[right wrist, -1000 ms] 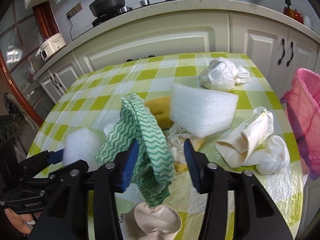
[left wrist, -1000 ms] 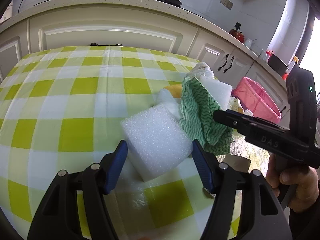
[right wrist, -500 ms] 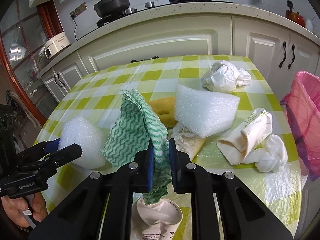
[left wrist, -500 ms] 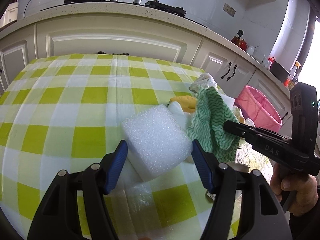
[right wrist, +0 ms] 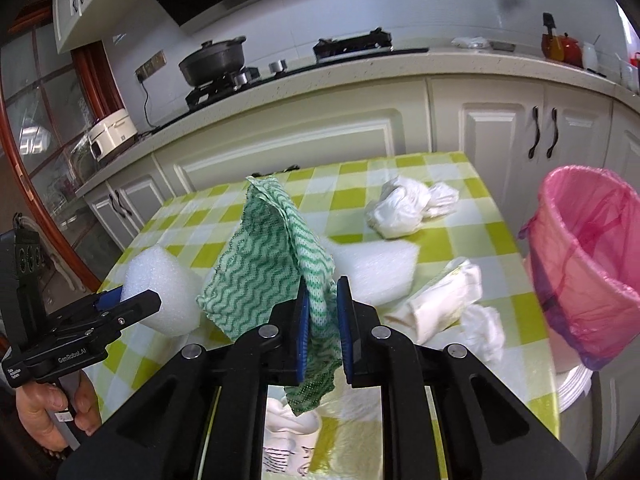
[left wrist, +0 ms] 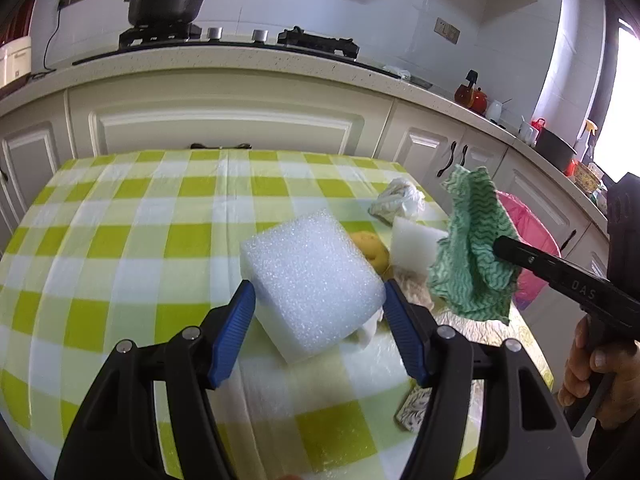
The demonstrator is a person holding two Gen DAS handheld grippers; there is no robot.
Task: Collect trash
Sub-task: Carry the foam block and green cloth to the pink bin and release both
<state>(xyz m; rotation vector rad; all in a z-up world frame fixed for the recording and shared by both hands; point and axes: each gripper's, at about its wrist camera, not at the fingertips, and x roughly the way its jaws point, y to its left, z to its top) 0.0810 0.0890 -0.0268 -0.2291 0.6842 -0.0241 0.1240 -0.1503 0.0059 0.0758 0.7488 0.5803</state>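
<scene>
My left gripper (left wrist: 318, 320) is shut on a white foam block (left wrist: 312, 280) and holds it above the checked table (left wrist: 120, 240). It also shows in the right wrist view (right wrist: 160, 292). My right gripper (right wrist: 322, 320) is shut on a green wavy-patterned cloth (right wrist: 272, 264), lifted off the table; the cloth also shows in the left wrist view (left wrist: 472, 256). A pink-lined trash bin (right wrist: 588, 260) stands just past the table's right edge.
On the table lie a second white foam piece (right wrist: 376, 268), a yellow sponge (left wrist: 370, 246), a crumpled white bag (right wrist: 404, 208), a folded cream wrapper (right wrist: 444, 300), white tissue (right wrist: 484, 328) and a crushed paper cup (right wrist: 288, 432). Kitchen cabinets (left wrist: 224, 124) stand behind.
My right gripper closed on the green cloth and lifted it. My left gripper raised the foam block off the table.
</scene>
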